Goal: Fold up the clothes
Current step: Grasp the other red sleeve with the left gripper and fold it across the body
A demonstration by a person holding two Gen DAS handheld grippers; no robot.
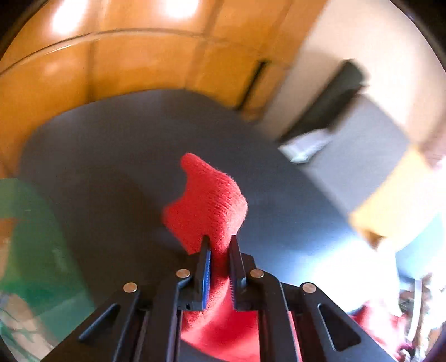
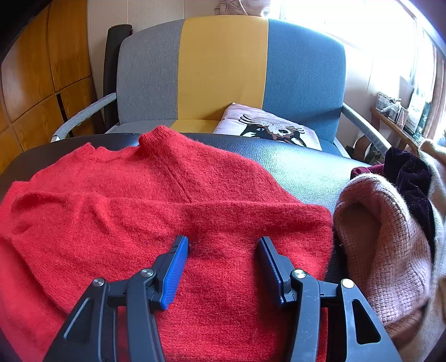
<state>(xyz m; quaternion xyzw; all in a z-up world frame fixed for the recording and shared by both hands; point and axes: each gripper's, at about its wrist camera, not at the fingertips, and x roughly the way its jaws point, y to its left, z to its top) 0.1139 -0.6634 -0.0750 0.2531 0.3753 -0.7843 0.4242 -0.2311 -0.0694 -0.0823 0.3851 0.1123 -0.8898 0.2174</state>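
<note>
Left view motion-blurred, glare at right edge; right view sharp, window perhaps overexposed.

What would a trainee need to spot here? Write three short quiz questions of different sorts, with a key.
1. True or false: the left gripper is shut on a piece of the red sweater.
2. The right gripper is: A) open above the sweater, B) shut on the pink knit, C) out of view.
3. Fill in: the sweater lies on a black ____.

Key: 1 true; 2 A; 3 table.
</note>
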